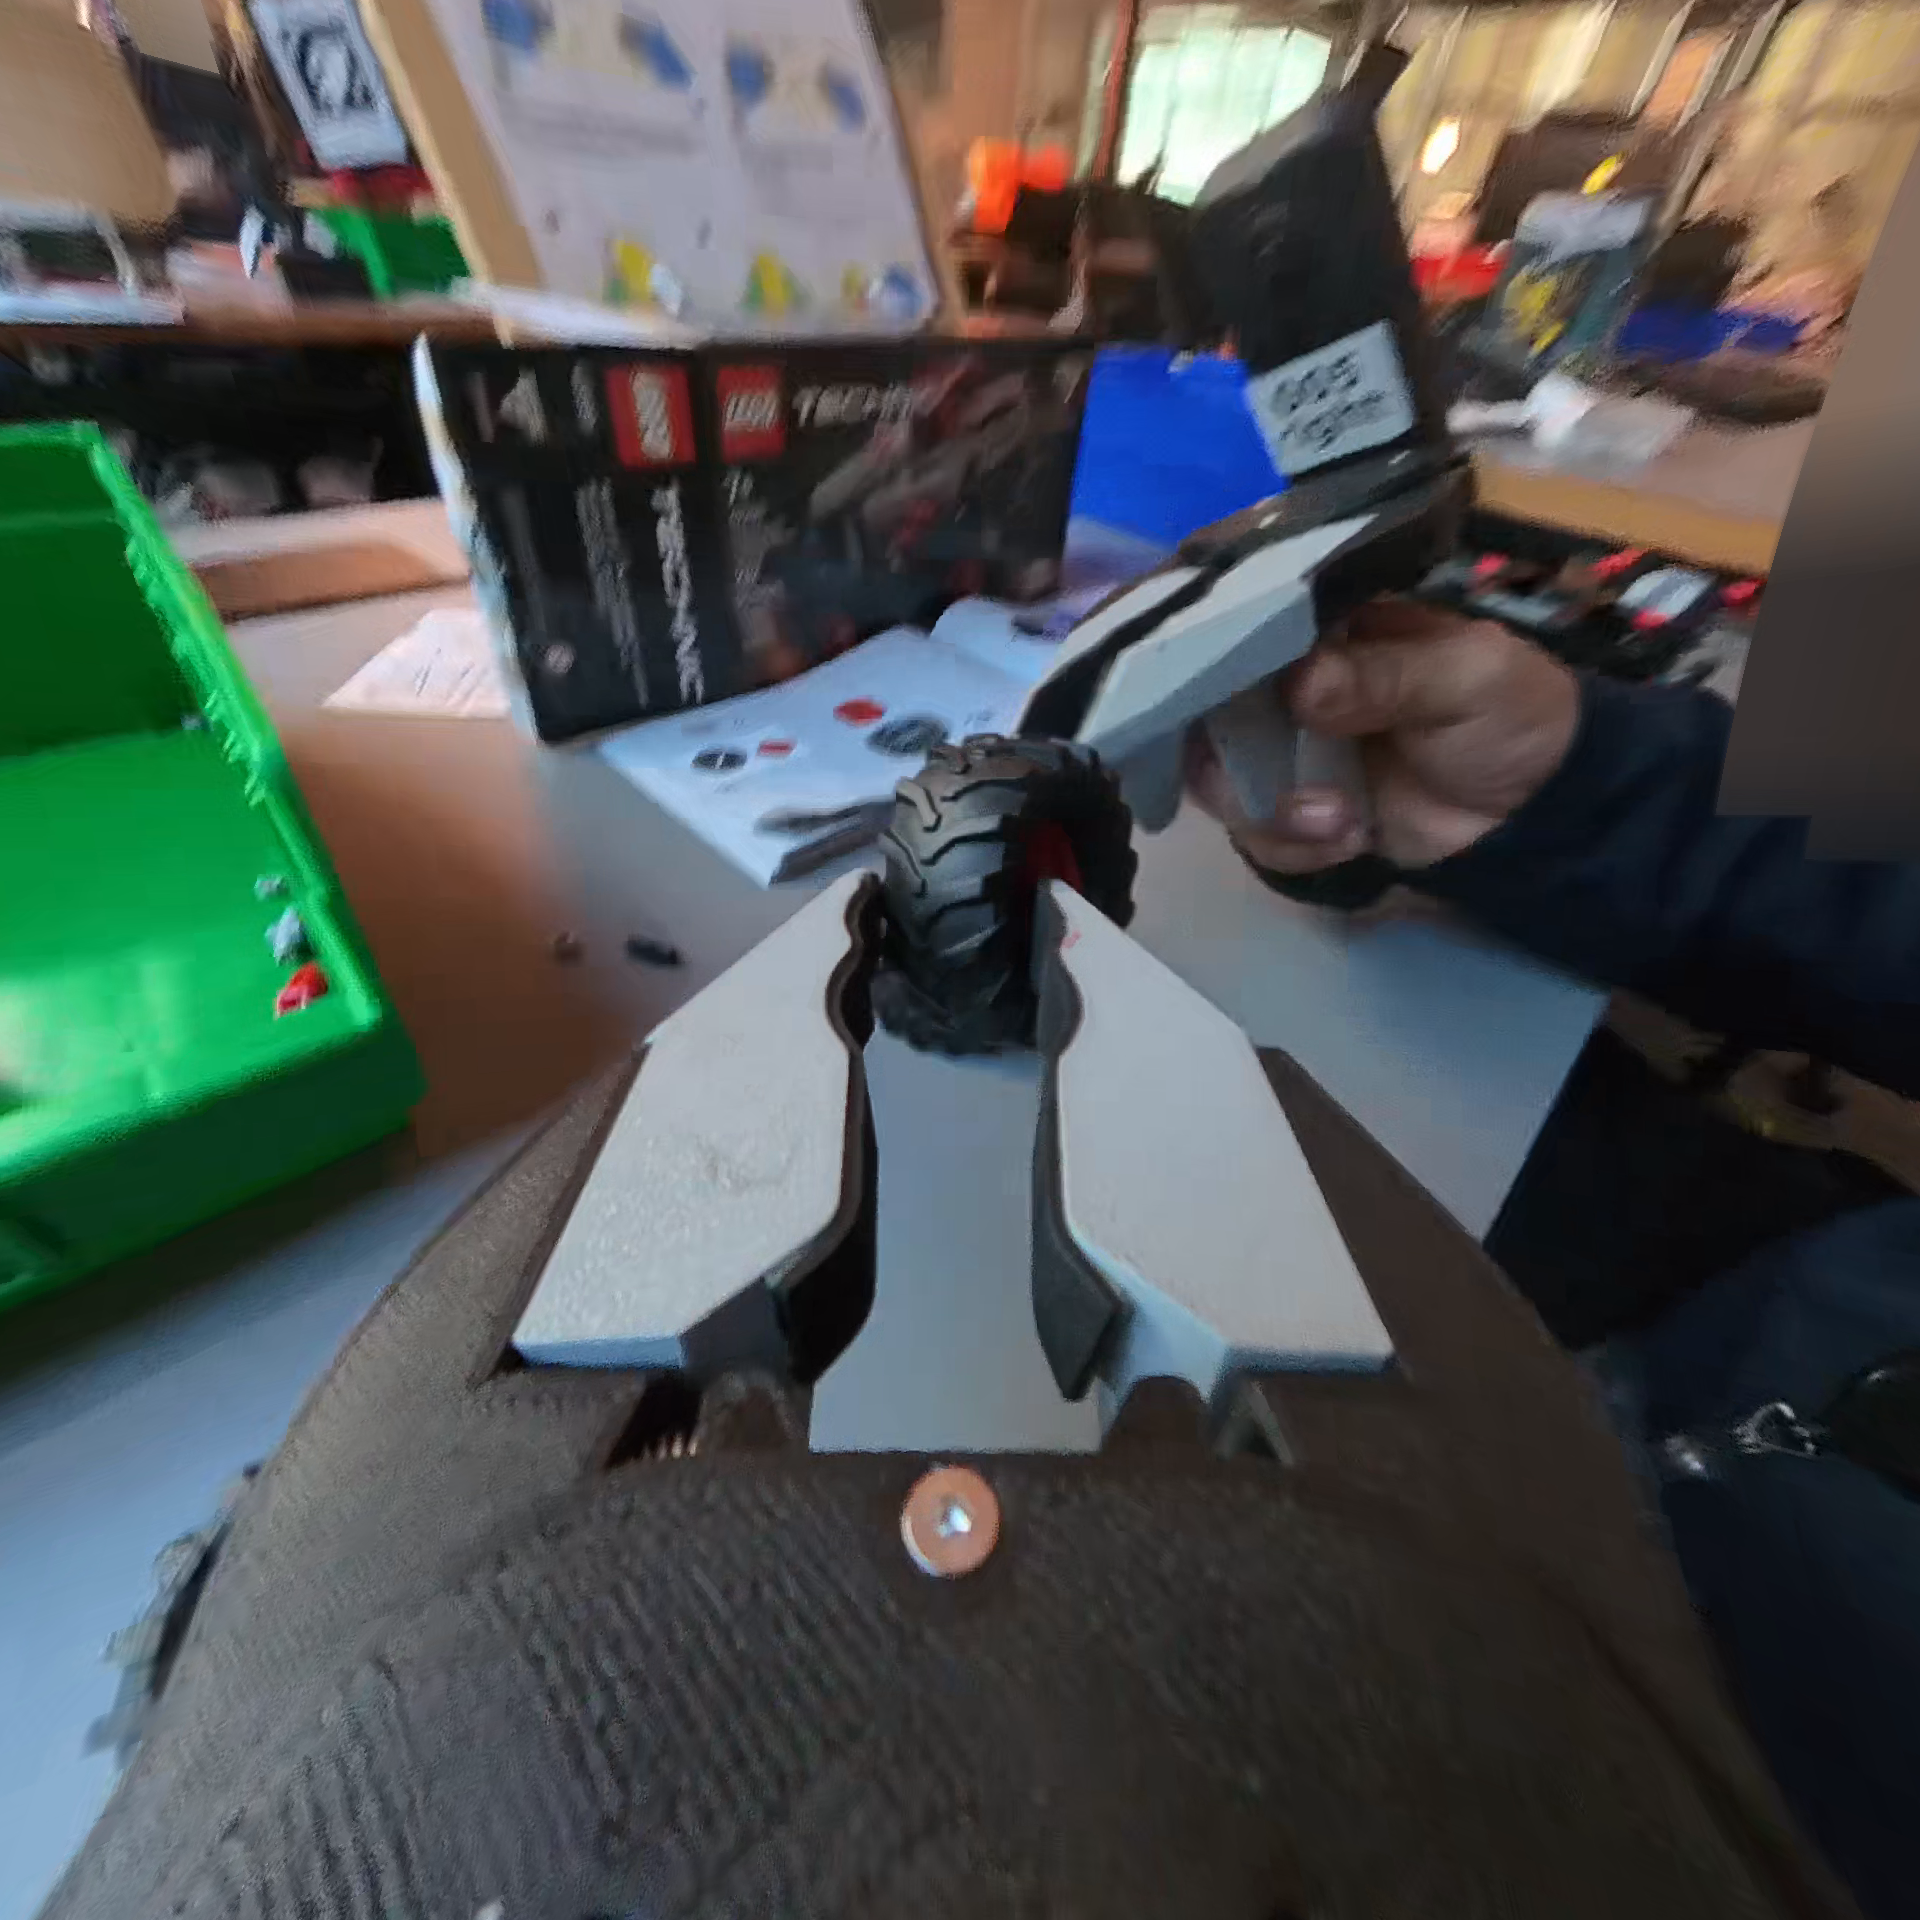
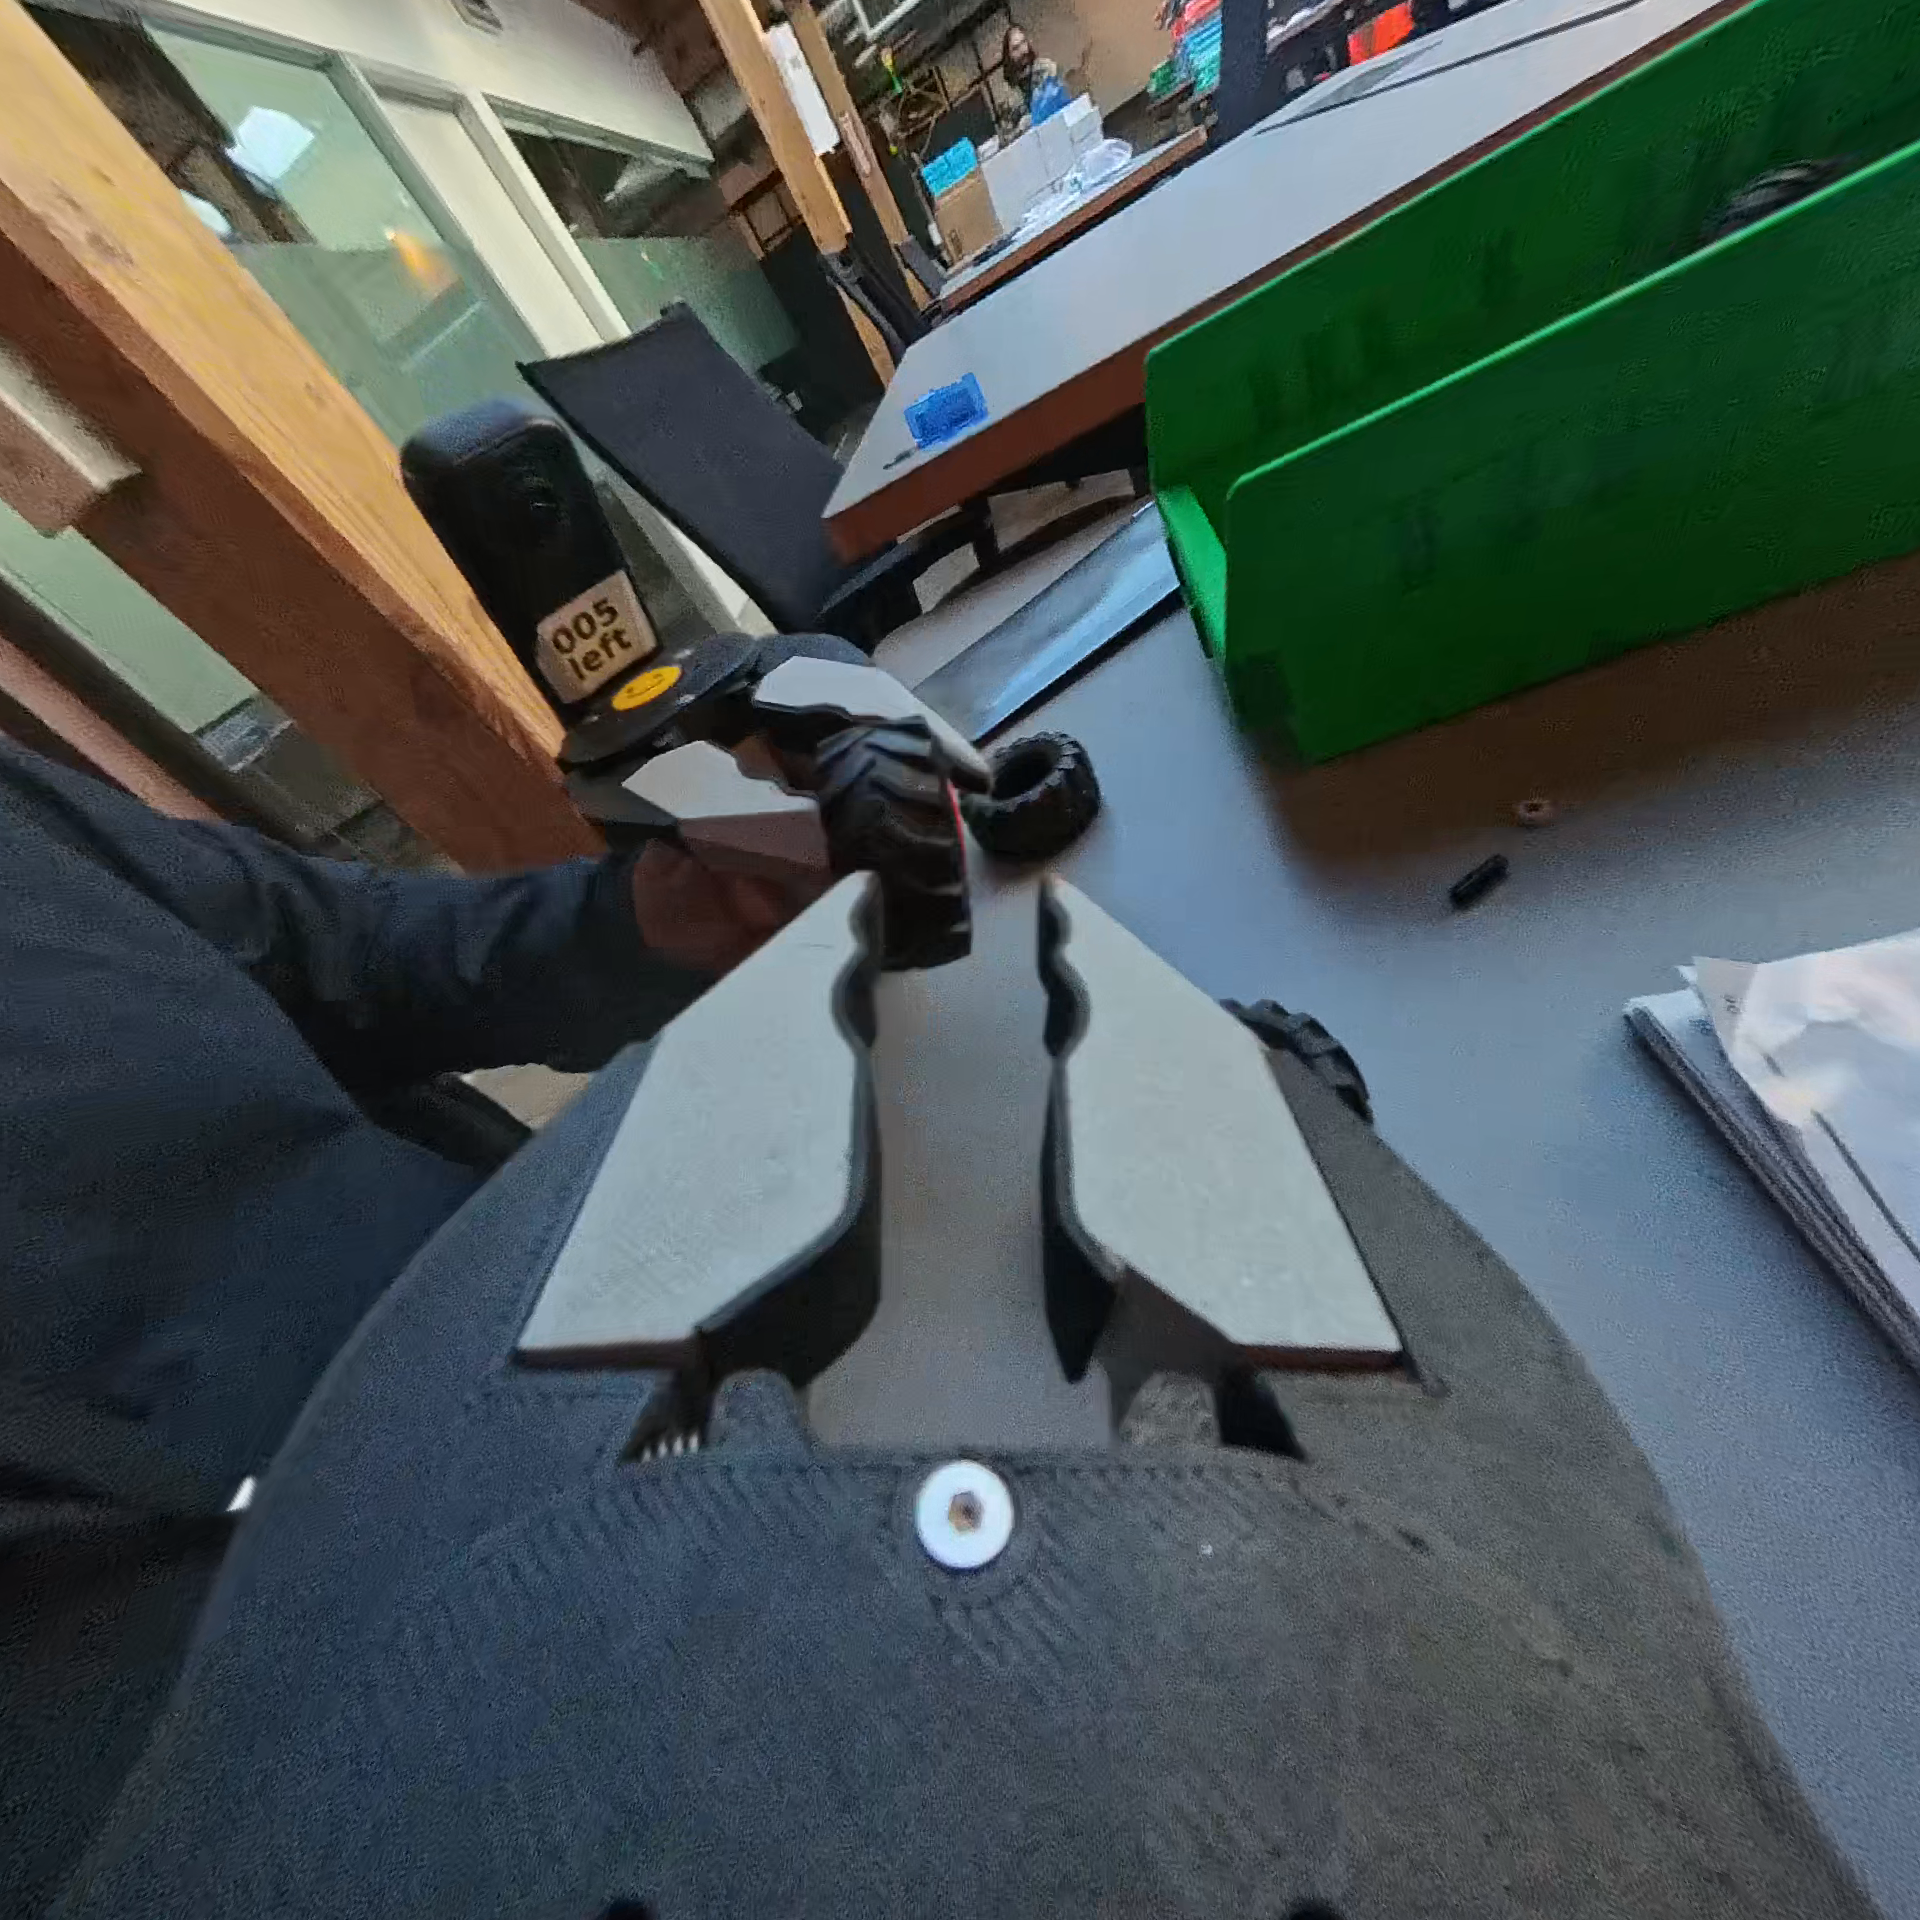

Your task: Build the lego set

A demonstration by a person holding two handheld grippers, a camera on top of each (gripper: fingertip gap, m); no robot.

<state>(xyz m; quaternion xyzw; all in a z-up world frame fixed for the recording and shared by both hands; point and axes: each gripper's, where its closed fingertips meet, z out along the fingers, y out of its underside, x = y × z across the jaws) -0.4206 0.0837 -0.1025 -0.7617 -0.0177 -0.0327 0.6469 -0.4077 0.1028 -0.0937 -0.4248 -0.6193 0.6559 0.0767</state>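
Black knobbly rubber tyre with red hub (image 1: pixel 971 894) – clamped in our left gripper (image 1: pixel 961 935), lifted above grey table (image 1: pixel 1351 1039). Right gripper (image 2: pixel 961 935) gapes empty beside it. Risk, we judge – tyre twisting loose if grip sits off-centre.

Two grippers (image 1: pixel 956 914) (image 2: pixel 961 914), three tyres (image 2: pixel 904 831) (image 2: pixel 1034 795) (image 2: pixel 1304 1039), two green bins (image 2: pixel 1558 478) (image 2: pixel 1455 291).

Knobbly black rubber tyre (image 1: pixel 961 894), matt. Glossy green plastic bin (image 1: pixel 156 935) (smooth walls); glossy cardboard box (image 1: pixel 748 520); rough-grained wooden post (image 2: pixel 260 520).
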